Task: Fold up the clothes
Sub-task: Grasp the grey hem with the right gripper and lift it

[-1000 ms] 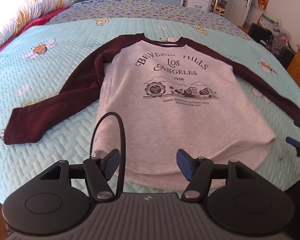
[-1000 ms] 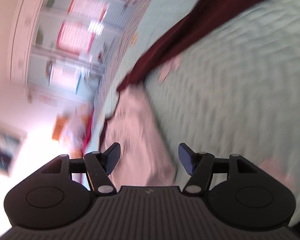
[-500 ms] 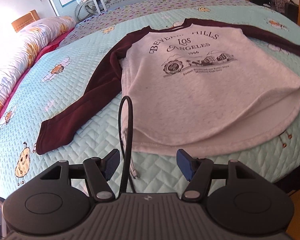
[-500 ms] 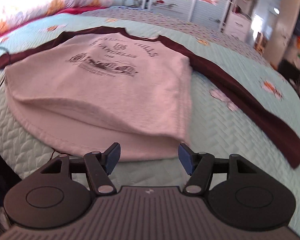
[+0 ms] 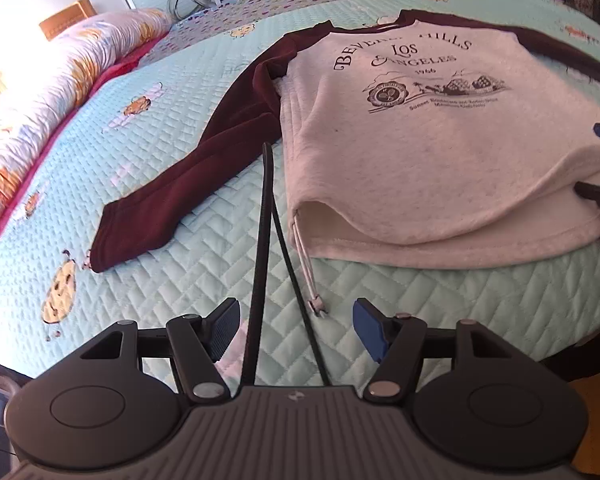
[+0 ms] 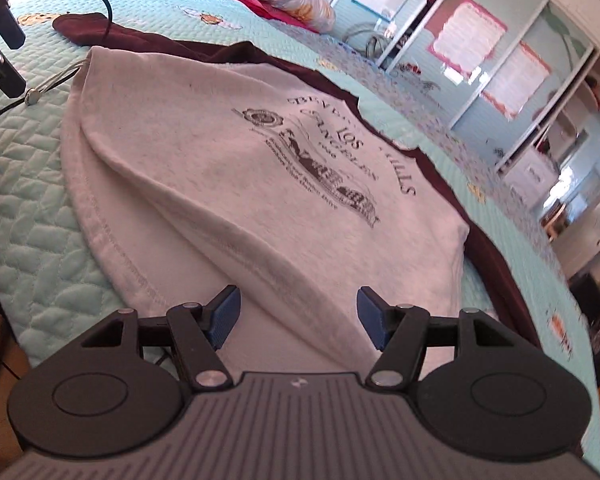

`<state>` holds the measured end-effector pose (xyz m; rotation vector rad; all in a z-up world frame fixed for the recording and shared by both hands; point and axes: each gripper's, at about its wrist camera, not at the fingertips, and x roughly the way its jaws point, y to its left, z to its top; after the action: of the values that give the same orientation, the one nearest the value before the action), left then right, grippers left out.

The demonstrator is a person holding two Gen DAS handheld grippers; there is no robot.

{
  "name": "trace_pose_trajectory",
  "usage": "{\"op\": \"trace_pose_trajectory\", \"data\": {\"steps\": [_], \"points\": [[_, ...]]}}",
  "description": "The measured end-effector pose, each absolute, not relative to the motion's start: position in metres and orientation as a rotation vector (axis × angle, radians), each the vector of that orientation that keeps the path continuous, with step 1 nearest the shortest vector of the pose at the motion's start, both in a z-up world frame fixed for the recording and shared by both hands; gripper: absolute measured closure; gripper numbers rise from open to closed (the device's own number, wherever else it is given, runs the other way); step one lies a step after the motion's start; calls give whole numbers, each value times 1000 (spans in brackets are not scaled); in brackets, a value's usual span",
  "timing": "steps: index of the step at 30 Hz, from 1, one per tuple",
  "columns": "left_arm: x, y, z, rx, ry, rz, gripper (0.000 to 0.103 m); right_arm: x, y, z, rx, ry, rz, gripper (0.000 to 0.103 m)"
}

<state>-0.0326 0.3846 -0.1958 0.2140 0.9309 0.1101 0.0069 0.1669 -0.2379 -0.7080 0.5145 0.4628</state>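
Your left gripper (image 5: 296, 328) and right gripper (image 6: 298, 316) both hover with jaws wide, gripping nothing. The sweatshirt (image 5: 412, 140) lies flat on the bed (image 5: 172, 128).

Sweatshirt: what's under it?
The sweatshirt lies flat on the quilted bedspread, visible all around it. A drawstring trails from its hem. Anything under the fabric is covered.

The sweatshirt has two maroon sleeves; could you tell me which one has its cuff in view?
The left-side sleeve; its cuff lies on the quilt.
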Motion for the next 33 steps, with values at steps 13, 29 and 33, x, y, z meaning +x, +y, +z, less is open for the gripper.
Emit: {"op": "trace_pose_trajectory", "data": {"steps": [13,29,33], "points": [[-35,375,-195,196,931,49,37,11,172,-245,-723,509,492,81],[-39,376,-186,202,907,39,37,-30,130,-231,-792,455,450,63],[-36,381,-194,209,931,50,37,-14,95,-216,-676,510,335,60]]}}
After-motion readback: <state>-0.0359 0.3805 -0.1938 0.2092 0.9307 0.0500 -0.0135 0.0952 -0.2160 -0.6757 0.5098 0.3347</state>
